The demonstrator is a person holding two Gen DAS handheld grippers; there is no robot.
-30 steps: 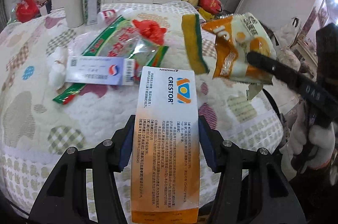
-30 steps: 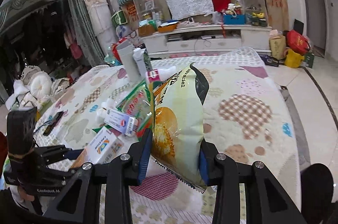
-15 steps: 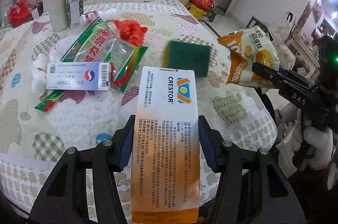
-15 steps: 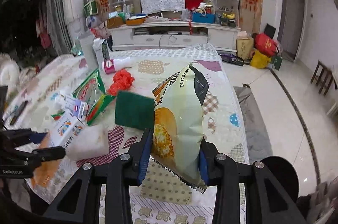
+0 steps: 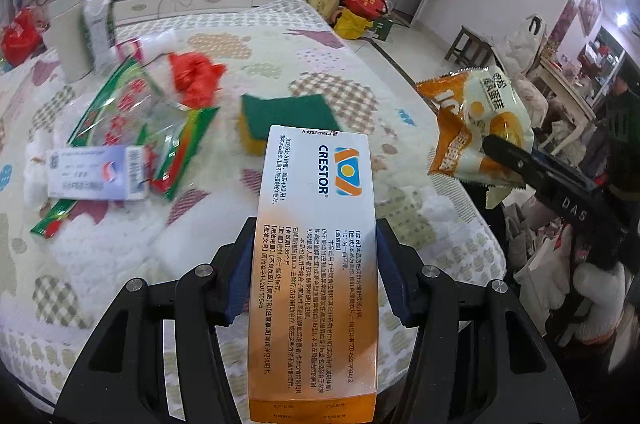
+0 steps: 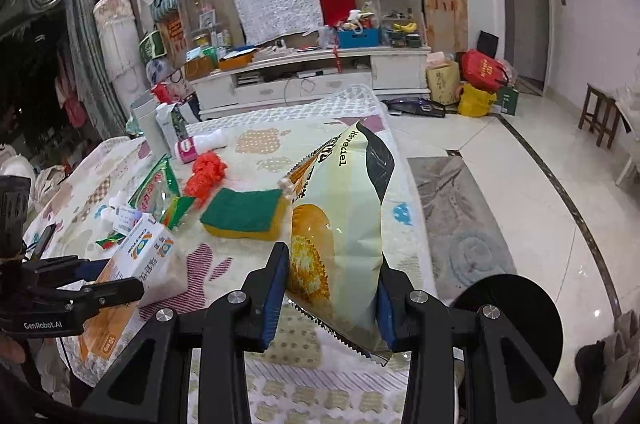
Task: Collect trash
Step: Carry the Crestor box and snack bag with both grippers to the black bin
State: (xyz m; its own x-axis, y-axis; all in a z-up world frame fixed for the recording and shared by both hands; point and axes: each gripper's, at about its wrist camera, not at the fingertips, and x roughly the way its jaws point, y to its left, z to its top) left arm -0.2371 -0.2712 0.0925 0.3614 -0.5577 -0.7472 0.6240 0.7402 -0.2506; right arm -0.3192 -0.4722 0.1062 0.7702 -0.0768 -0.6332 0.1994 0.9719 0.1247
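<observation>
My left gripper (image 5: 316, 272) is shut on a white and orange medicine box (image 5: 316, 224), held lengthwise above the quilted table (image 5: 120, 264). The same box (image 6: 136, 264) shows at the left of the right wrist view. My right gripper (image 6: 332, 296) is shut on a cream and orange snack bag (image 6: 340, 232), which stands up between the blue pads. That bag (image 5: 476, 127) hangs past the table's right edge in the left wrist view. On the table lie a green and yellow sponge (image 5: 284, 119), a red crumpled bag (image 5: 196, 79), a green wrapper (image 5: 136, 115) and a white and blue box (image 5: 96, 175).
A white cylinder (image 5: 64, 39), a carton (image 5: 98, 27) and a lying bottle (image 6: 200, 145) stand at the table's far left. A round black object (image 6: 508, 320) sits on the floor right of the table, near a grey rug (image 6: 460, 220). A gloved hand (image 5: 592, 300) grips the right tool.
Both grippers have swung rightward with their loads, toward the table's right edge and the floor. The sponge, earlier in mid-air, now lies flat on the table.
</observation>
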